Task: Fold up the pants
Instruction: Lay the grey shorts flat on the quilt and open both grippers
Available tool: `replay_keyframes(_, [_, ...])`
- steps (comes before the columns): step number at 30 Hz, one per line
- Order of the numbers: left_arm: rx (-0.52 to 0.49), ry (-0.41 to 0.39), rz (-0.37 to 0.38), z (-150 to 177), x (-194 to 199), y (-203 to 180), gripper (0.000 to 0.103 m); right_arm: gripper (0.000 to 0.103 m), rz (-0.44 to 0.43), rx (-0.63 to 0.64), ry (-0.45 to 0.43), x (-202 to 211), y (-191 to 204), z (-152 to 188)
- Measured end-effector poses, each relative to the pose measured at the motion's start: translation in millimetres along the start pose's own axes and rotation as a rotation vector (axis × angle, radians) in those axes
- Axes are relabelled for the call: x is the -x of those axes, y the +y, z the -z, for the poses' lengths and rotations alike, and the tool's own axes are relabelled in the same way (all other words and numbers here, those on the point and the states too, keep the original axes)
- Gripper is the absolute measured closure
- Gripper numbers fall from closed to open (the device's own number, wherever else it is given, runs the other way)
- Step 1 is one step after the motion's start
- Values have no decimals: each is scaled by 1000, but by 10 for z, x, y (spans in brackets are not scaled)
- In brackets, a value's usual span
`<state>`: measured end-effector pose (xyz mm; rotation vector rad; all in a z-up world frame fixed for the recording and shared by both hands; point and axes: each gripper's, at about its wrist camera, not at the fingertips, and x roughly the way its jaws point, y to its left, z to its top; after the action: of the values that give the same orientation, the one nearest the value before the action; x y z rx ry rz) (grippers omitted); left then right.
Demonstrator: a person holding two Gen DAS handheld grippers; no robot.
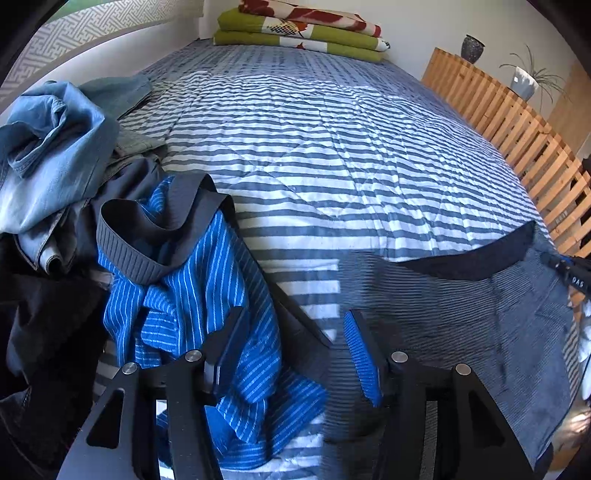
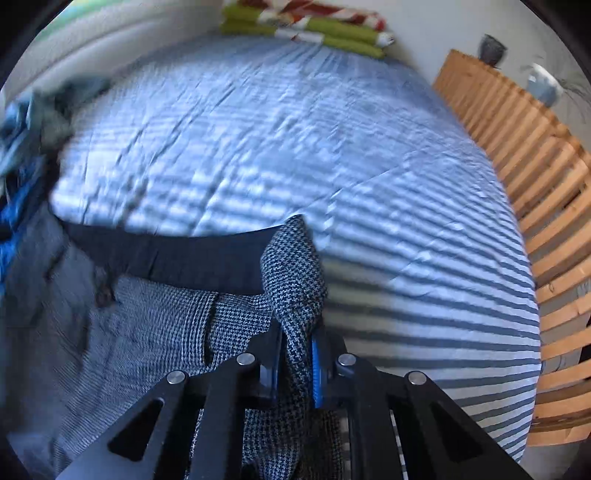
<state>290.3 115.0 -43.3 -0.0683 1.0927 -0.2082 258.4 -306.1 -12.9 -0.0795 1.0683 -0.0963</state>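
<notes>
Grey houndstooth pants with a dark waistband lie spread on the striped bedspread. My right gripper is shut on a raised fold at the waist's right end, and the cloth stands up between the blue pads. In the left wrist view the same pants lie at the lower right. My left gripper hovers low over the bed with its jaws open. No cloth is pinched between them; its left finger rests over a blue striped garment.
A heap of clothes fills the left side: light blue jeans and dark garments. Folded green and red blankets lie at the far end. A wooden slatted frame runs along the right, with a vase behind it.
</notes>
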Motion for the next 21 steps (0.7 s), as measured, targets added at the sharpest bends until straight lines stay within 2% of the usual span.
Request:
replay_keyframes(3, [12, 29, 40, -28, -102, -48, 45, 90, 29, -34, 69, -248, -204, -7])
replay_keyframes(5, [-27, 38, 53, -23, -152, -187, 45, 87, -23, -27, 126, -390, -204, 31])
replay_keyframes(7, [-73, 43, 56, -32, -224, -335, 45, 77, -77, -48, 93, -329, -249, 84])
replay_keyframes(9, [-85, 62, 63, -62, -332, -415, 45, 57, -118, -76, 51, -236, -317, 114])
replay_keyframes(10, [-75, 76, 69, -86, -402, -439, 45, 56, -121, -88, 29, -190, -366, 116])
replay_keyframes(11, [-53, 90, 77, -114, -486, -454, 51, 56, -121, -96, 20, -175, -376, 114])
replay_keyframes(12, [-40, 100, 87, -135, -536, -469, 63, 56, -125, -106, 14, -163, -390, 78])
replay_keyframes(13, [-28, 112, 98, -153, -581, -500, 84, 56, -135, -116, 7, -150, -425, 55])
replay_keyframes(15, [-25, 76, 82, -141, -576, -562, 88, 55, -141, -108, 5, -143, -438, 14])
replay_keyframes(20, [24, 6, 144, -156, -343, -489, 91, 55, -108, -33, 12, -306, -224, -105])
replay_keyframes(21, [45, -2, 154, -176, -286, -444, 91, 62, -96, -28, 21, -355, -205, -149])
